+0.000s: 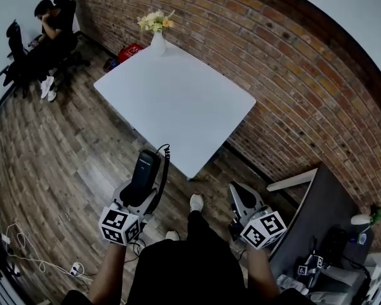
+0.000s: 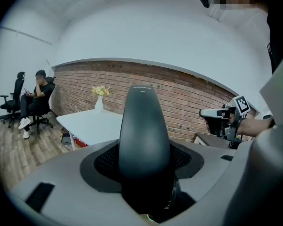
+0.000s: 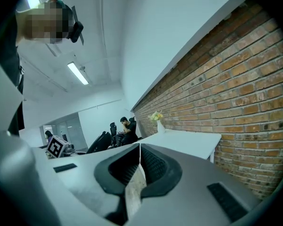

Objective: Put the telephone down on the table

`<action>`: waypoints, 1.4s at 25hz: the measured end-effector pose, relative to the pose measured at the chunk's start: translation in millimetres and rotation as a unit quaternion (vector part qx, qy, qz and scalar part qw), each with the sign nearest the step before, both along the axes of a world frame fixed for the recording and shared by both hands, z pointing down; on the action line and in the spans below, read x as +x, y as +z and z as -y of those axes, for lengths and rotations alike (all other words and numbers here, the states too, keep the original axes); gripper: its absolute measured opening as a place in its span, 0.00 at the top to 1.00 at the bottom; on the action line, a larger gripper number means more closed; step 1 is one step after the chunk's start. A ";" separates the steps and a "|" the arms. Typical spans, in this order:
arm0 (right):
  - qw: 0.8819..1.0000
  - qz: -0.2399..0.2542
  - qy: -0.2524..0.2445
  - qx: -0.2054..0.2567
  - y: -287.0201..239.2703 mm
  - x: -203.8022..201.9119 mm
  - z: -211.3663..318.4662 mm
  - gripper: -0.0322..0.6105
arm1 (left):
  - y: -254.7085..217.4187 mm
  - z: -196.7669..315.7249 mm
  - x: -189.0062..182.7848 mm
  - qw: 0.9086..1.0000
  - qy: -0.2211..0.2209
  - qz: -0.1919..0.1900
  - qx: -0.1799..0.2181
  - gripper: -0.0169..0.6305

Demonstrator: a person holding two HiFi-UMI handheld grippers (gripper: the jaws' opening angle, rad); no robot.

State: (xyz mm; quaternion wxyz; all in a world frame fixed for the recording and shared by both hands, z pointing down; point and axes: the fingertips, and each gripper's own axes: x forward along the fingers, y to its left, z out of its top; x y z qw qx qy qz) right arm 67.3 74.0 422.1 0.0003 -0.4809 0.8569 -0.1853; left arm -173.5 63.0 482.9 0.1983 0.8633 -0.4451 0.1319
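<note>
Left claw (image 1: 138, 192) clamped on telephone (image 1: 145, 169), right claw (image 1: 240, 193) closed, empty

No word, brand or number is legible on any of my feeds. A faint pale line of print sits near the top of the phone (image 2: 142, 87), too small for me to read. The left cube (image 1: 119, 226) and right cube (image 1: 264, 229) carry black-and-white square marker patterns, not letters or digits.
</note>
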 end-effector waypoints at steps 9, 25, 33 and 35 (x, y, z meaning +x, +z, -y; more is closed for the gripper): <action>0.999 0.010 -0.034 0.003 -2.7 19.2 87.8 0.91 | -11.3 78.1 33.6 1.000 -0.016 0.010 0.002 0.55; 0.996 0.008 -0.092 -0.011 22.2 72.5 198.2 0.91 | 8.1 177.5 115.2 0.999 -0.032 0.033 -0.020 0.55; 0.994 0.012 -0.102 -0.028 32.8 79.2 219.8 0.91 | 14.4 193.2 133.9 0.998 -0.027 0.039 -0.029 0.55; 0.994 0.013 -0.109 -0.028 33.2 75.4 221.6 0.91 | 18.4 194.0 134.6 0.998 -0.025 0.041 -0.033 0.55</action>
